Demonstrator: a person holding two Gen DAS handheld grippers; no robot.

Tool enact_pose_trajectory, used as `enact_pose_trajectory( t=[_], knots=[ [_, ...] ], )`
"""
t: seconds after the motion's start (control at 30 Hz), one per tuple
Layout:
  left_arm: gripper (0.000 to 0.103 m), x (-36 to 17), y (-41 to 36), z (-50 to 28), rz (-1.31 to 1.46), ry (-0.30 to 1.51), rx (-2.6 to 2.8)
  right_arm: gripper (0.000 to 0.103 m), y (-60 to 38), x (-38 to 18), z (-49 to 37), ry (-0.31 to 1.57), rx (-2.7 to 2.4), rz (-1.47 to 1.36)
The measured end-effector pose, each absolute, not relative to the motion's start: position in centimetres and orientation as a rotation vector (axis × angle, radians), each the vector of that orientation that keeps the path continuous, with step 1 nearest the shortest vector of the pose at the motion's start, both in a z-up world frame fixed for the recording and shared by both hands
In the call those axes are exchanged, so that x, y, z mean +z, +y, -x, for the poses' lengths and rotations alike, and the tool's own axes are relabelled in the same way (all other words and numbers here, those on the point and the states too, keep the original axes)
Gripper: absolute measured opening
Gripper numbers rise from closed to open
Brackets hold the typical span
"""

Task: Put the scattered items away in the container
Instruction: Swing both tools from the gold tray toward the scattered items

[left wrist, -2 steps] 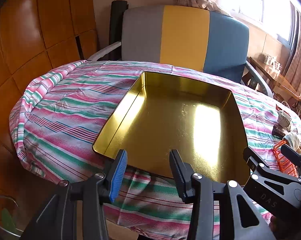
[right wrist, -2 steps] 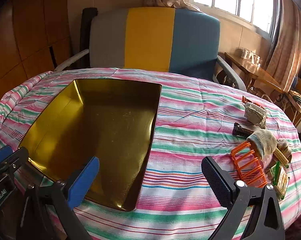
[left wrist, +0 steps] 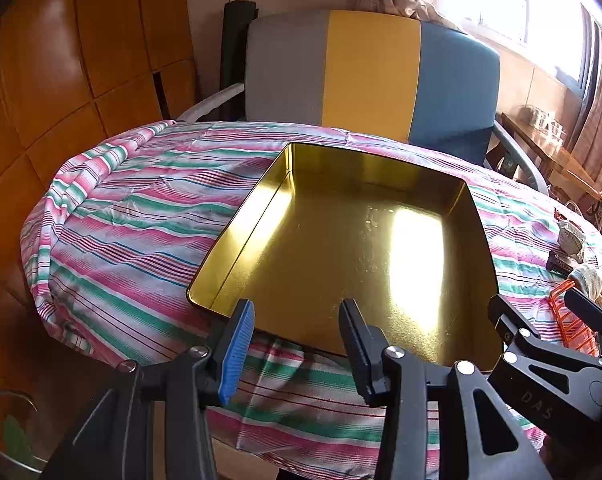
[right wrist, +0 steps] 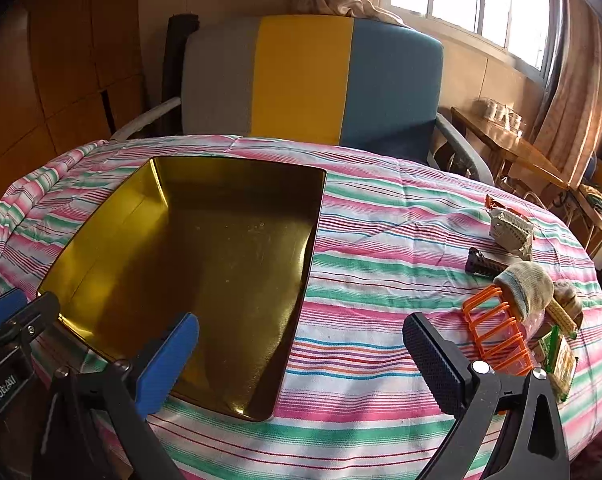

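A shallow gold tin tray [left wrist: 241,236] [right wrist: 101,232] lies empty on the striped tablecloth. My left gripper [left wrist: 297,344] is open and empty at the tray's near edge. My right gripper [right wrist: 301,356] is open and empty over the tray's near right corner; it also shows in the left wrist view [left wrist: 541,316]. Scattered items lie at the table's right: an orange plastic rack [right wrist: 497,336] [left wrist: 573,320], a rolled sock [right wrist: 525,288], a black ribbed piece [right wrist: 485,265], a crumpled wrapper [right wrist: 511,232], and a green packet [right wrist: 559,356].
A grey, yellow and blue armchair [right wrist: 301,80] stands behind the round table. A wooden side table [right wrist: 513,148] with glasses is at the far right under the window. Wood panelling covers the left wall. A glass bowl [left wrist: 5,432] sits low at the left.
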State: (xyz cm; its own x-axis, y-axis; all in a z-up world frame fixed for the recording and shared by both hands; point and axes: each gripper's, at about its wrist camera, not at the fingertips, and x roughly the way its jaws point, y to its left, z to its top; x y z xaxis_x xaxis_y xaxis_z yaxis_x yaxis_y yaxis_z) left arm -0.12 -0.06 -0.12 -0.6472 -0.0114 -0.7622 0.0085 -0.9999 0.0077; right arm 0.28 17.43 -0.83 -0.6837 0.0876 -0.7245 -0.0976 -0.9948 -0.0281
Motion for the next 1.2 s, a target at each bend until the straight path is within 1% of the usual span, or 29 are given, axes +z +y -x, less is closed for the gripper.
enact_pose_trajectory(
  t=[0.1,0.17,0.27,0.47,0.53,0.6,0.63,0.77,1.03,1.13,1.2],
  knots=[
    [0.045,-0.2,-0.1,0.2,-1.310,-0.003,-2.838,0.103,17.8,-1.2,-0.1,0.011,2.779,1.253],
    [0.045,-0.3,-0.2,0.3,-1.308,-0.001,-2.835,0.103,17.0,-1.1,-0.4,-0.082,2.767,1.238],
    [0.045,-0.5,0.6,0.2,-1.297,-0.069,-2.831,0.103,17.2,-0.9,-0.5,-0.063,2.784,1.258],
    [0.045,-1.0,2.0,-0.3,-1.302,-0.142,-2.849,0.103,17.2,-0.6,-1.0,-0.033,2.811,1.256],
    [0.046,-1.1,2.4,-0.5,-1.312,-0.140,-2.861,0.103,17.5,-0.6,-1.0,-0.021,2.812,1.253],
    [0.050,-1.2,2.8,-0.6,-1.325,-0.139,-2.875,0.103,17.8,-0.8,-1.0,-0.009,2.805,1.259],
    [0.050,-1.3,3.0,-0.7,-1.332,-0.138,-2.882,0.103,18.0,-0.8,-1.0,0.004,2.802,1.263],
    [0.050,-1.7,3.9,-0.9,-1.363,-0.146,-2.898,0.103,18.8,-1.1,-1.2,0.036,2.793,1.274],
    [0.051,-1.9,3.9,-1.2,-1.407,-0.093,-2.919,0.103,20.3,-1.2,-1.6,0.079,2.783,1.262],
    [0.055,-1.9,4.0,-1.3,-1.420,-0.074,-2.929,0.103,21.1,-1.3,-1.8,0.100,2.770,1.262],
    [0.056,-1.9,4.1,-1.3,-1.434,-0.064,-2.938,0.103,21.6,-1.4,-2.0,0.118,2.760,1.266]
  ],
)
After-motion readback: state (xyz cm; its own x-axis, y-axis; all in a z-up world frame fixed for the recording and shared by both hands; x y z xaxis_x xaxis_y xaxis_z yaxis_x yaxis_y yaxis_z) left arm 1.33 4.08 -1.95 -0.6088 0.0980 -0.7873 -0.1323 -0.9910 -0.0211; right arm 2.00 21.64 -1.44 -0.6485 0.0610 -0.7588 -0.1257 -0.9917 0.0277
